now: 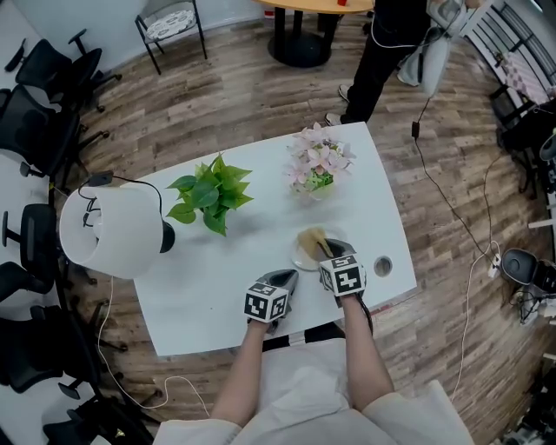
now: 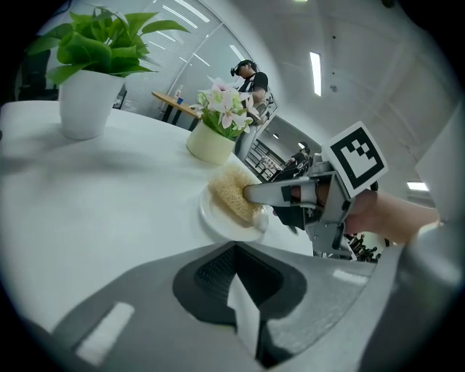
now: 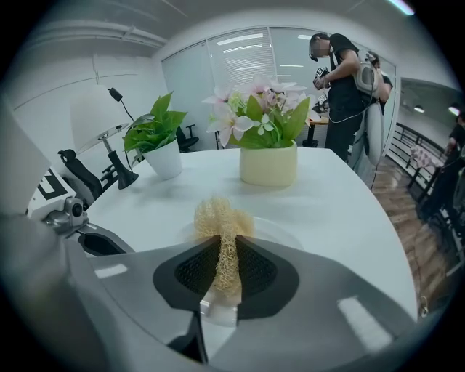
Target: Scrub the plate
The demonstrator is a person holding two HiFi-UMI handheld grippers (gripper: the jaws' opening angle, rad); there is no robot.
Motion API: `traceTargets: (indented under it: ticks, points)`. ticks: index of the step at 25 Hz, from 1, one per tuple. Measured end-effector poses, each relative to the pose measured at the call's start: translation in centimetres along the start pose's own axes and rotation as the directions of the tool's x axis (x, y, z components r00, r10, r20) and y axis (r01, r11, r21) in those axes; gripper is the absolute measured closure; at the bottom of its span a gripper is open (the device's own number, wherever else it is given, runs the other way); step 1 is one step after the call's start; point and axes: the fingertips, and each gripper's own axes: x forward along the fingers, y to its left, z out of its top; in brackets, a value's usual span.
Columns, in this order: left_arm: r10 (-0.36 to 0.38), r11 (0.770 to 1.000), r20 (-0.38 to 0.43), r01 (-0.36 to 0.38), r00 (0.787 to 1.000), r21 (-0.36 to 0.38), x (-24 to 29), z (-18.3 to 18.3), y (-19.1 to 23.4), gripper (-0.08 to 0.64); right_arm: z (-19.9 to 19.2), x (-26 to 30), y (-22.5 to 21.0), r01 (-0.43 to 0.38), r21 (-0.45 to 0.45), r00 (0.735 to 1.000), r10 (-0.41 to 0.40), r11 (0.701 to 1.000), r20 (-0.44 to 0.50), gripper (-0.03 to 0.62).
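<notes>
Right gripper (image 3: 221, 270) clamped on sponge (image 3: 222, 216), pressing it onto plate (image 3: 282, 232) to scrub. Left gripper (image 2: 235, 285) closed on nothing, idle beside the plate.

around you the floor (image 1: 234, 104) is grey-brown wood plank. the white table (image 1: 217, 295) in front of you has rounded corners and a round cable port (image 1: 382, 265) near its right edge. a lamp (image 1: 109, 230) with a white shade stands at its left end. to your left, black office chairs (image 1: 39, 83) crowd together. a metal-framed chair (image 1: 169, 24) with a patterned seat stands further off. near it, a round wooden table (image 1: 317, 5) sits on a black pedestal. cables (image 1: 447, 204) trail over the floor on your right. glass partitions (image 3: 240, 62) line the far side, and strip lights (image 2: 315, 73) run along the ceiling.
</notes>
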Motion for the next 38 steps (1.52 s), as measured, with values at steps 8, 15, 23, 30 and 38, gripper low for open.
traceTargets:
  ticks: [8, 15, 23, 30, 38]
  points:
    - [0.005, 1.0, -0.004, -0.005, 1.0, 0.002, 0.1, -0.1, 0.1, 0.559, 0.1, -0.7, -3.4, 0.048, 0.043, 0.999, -0.048, 0.998, 0.01, 0.506]
    - [0.02, 0.999, -0.023, -0.019, 1.0, 0.038, 0.3, -0.3, 0.0, 0.559, -0.5, -1.7, -5.6, 0.095, 0.111, 0.995, -0.099, 0.989, 0.03, 0.506]
    - [0.009, 1.0, -0.005, -0.009, 1.0, 0.013, 0.6, -0.1, 0.4, 0.559, -1.7, -4.3, -7.4, 0.167, 0.193, 0.982, -0.182, 0.967, 0.061, 0.505]
    - [0.043, 0.998, -0.005, -0.042, 0.999, 0.052, 0.5, -0.3, 0.6, 0.559, -2.6, -7.3, -5.3, 0.181, 0.224, 0.972, -0.21, 0.958, 0.11, 0.506]
    - [0.1, 0.995, 0.042, -0.101, 0.994, 0.019, -1.2, 0.1, 0.0, 0.559, -2.6, -9.8, -3.2, 0.125, 0.242, 0.971, -0.169, 0.962, 0.168, 0.505]
